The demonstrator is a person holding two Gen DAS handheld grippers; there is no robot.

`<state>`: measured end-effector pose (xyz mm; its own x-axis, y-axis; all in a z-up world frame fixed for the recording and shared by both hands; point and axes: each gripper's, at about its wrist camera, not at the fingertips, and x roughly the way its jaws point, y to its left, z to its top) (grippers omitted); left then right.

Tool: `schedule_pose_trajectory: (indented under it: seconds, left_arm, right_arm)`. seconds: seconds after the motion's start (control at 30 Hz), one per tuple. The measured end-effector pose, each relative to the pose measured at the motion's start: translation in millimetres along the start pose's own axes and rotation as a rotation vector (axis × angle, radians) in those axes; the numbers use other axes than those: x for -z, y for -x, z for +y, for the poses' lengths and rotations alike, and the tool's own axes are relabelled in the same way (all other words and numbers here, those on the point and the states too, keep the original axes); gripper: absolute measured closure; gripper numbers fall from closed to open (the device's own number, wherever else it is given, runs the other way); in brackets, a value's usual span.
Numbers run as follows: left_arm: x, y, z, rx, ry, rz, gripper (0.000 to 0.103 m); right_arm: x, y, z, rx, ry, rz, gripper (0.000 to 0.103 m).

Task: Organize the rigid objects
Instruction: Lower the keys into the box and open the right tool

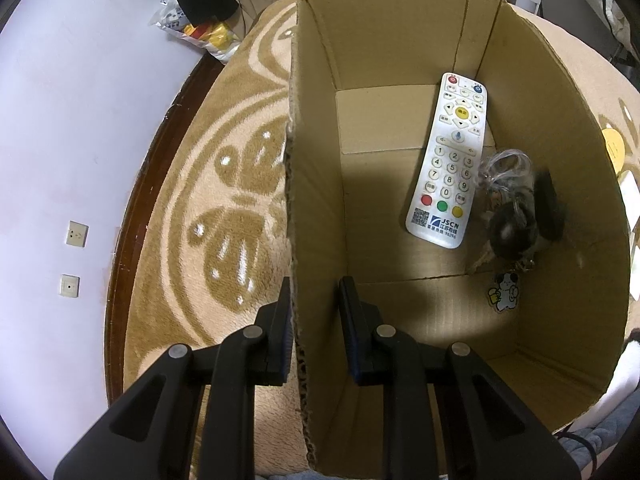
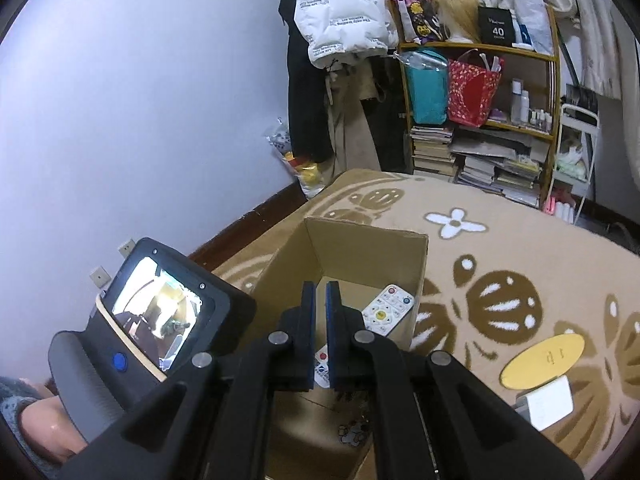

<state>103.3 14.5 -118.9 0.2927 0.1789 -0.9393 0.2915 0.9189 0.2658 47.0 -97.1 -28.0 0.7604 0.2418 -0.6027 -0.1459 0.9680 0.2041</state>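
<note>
**One claw steadies the box while the other hangs empty above it**

We have the left claw point(image 1: 314, 300) clamped on the cardboard box point(image 1: 400, 128), one finger outside the wall and one inside, pinching the near-left edge. We judge this grip is there to keep the light, open box from sliding on the soft patterned blanket point(image 1: 208, 200) of the bed while things go in.

Inside, the white remote point(image 1: 448, 160) lies face up on the box floor, slanted toward the right wall. Just beside it sits a dark, blurred bundle with a clear loop point(image 1: 510, 208), and near that a small cartoon charm point(image 1: 505, 291); we cannot tell exactly what the bundle is.

The right claw point(image 2: 320, 308) has its blue pads together with nothing between them, poised over the box's open top.

Outside the box, on the blanket at the right, a yellow oval piece point(image 2: 544, 360) and a white block point(image 2: 550, 402) lie touching or nearly so. We take these as the likely remaining items, which would explain why the box stays pinned.
</note>
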Motion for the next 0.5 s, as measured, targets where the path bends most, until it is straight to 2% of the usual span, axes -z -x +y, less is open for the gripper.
schedule_pose_trajectory:
  seconds: [0.23,0.33,0.4,0.43,0.5]
  left_arm:
    - [0.4,-1.1,-0.2,-0.003,-0.001,0.0,0.082]
    - [0.1,-0.8,0.0,-0.002,-0.001,0.001,0.082]
    - [0.1,-0.8,0.1,-0.003,-0.002,0.0,0.082]
    - [0.1,-0.8,0.1,-0.003,-0.003,0.001,0.082]
    - [0.2,-0.7,0.6,-0.004,-0.004,0.001,0.082]
  right_arm:
    - [-0.8,-1.5,-5.5,0.069,-0.02,0.02,0.094]
    - [-2.7,-0.9,-14.5,0.094,-0.047,0.02,0.071]
    - [-3.6,0.4,-23.6,0.116,-0.077,0.013,0.049]
    - [-4.3,1.2,-27.6,0.133,-0.087,0.01,0.046]
    - [-5.5,1.5,-34.1,0.162,-0.096,0.012,0.025]
